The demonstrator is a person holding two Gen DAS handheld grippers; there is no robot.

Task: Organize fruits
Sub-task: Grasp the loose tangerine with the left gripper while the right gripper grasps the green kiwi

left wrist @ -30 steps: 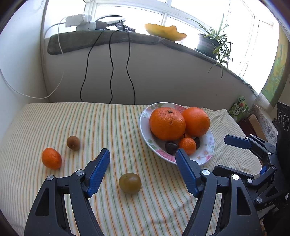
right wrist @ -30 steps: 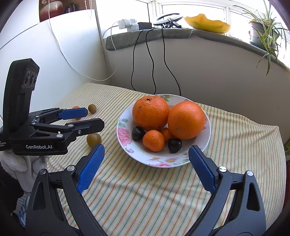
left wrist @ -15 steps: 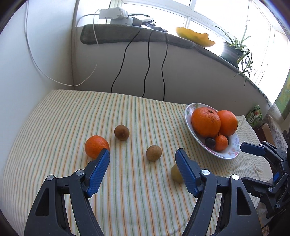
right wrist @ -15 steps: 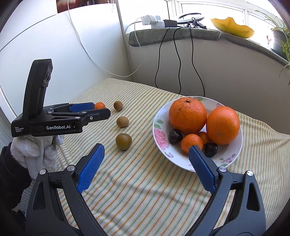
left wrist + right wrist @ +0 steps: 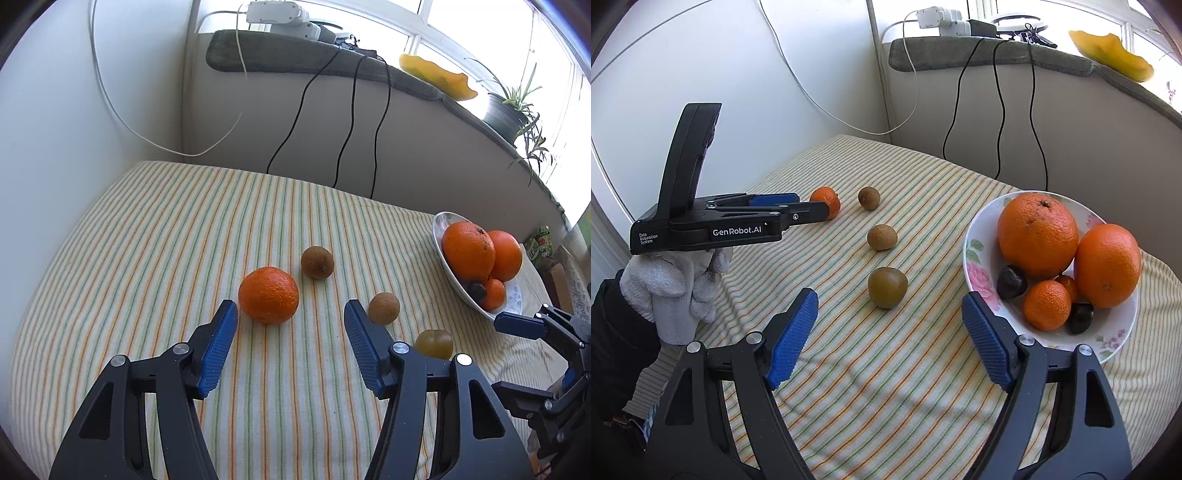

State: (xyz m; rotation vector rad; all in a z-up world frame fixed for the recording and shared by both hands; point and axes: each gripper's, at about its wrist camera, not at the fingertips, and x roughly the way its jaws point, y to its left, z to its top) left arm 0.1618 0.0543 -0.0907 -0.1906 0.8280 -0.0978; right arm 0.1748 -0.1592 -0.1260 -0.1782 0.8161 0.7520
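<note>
Here the mandarin (image 5: 268,294) lies just beyond the left gripper (image 5: 290,310).

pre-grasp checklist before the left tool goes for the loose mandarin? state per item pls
1. Left tool empty: ok, nothing between its fingers; they have just been closing.
2. Left tool lined up on the mandarin: ok, the fruit sits just ahead of the gap.
3. Gap wider than the mandarin: ok, by a modest margin.
4. Neighbours clear: ok, the nearest brown fruit lies apart from the mandarin.
5. Right tool out of the way: ok, empty, near the greenish fruit; also just been closing.
6. Room in the bowl: cannot tell, already crowded with fruit.
</note>
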